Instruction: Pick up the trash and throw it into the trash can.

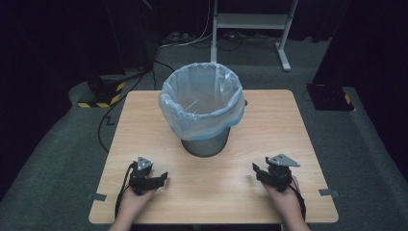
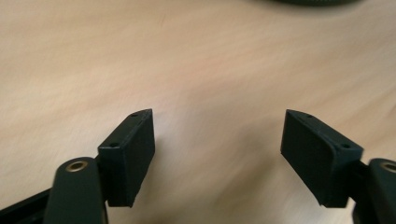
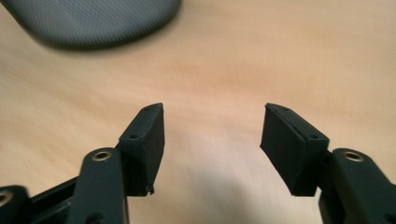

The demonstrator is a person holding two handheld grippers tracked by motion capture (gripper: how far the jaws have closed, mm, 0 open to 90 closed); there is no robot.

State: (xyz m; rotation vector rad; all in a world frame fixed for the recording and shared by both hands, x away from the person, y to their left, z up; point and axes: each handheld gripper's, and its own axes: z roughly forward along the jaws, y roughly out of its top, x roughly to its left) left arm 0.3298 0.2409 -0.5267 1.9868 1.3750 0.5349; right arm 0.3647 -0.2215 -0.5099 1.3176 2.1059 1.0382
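So there's one wooden desk [image 1: 211, 192] and one mesh waste bin [image 1: 206, 142] on it, sitting toward the far middle, lined with one pale blue plastic bag [image 1: 202, 98] folded over its rim. The bin looks empty from above.

Two grippers, one per hand, both low over the near edge of the desk. The left gripper [image 1: 161, 179] is near the left corner, its two fingers [image 2: 133, 149] spread apart with nothing but bare wood between them. The right gripper [image 1: 256, 171] is over on the right side, its fingers [image 3: 147, 140] also released, nothing in the gap. Both sit well apart from the bin, and neither touches it.
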